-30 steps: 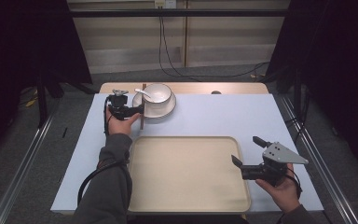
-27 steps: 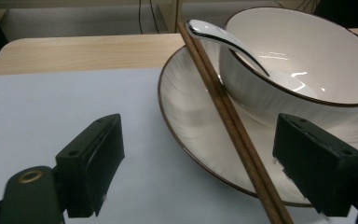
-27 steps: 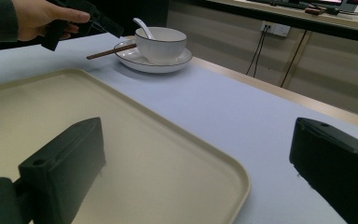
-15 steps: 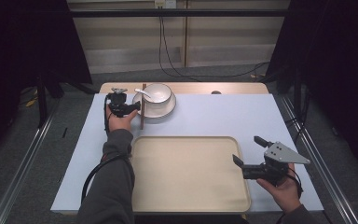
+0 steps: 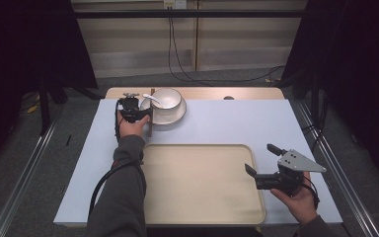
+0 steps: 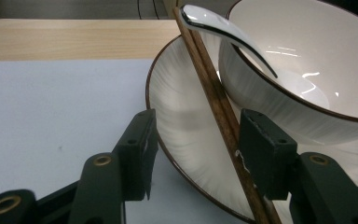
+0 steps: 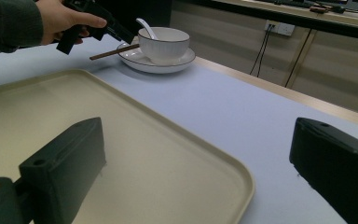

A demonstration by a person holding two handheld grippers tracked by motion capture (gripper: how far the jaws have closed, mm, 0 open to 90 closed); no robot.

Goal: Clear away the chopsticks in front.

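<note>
The left hand-held gripper (image 6: 193,140) has just been closing, with the brown chopsticks (image 6: 214,107) and the rim of the white plate (image 6: 177,112) between its jaws; one pad is against the chopsticks, the other still apart. The chopsticks lean on the plate beside the bowl (image 5: 167,101) holding a spoon (image 5: 150,98), at the worktop's (image 5: 256,121) far left. The right hand-held gripper (image 5: 260,160) hovers wide apart over the beige tray's (image 5: 197,182) right edge

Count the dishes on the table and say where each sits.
3. The bowl stands on the plate at the table's far edge, chopsticks leaning on the plate's rim. The tray lies nearer, between the two hands. None looks hidden.
</note>
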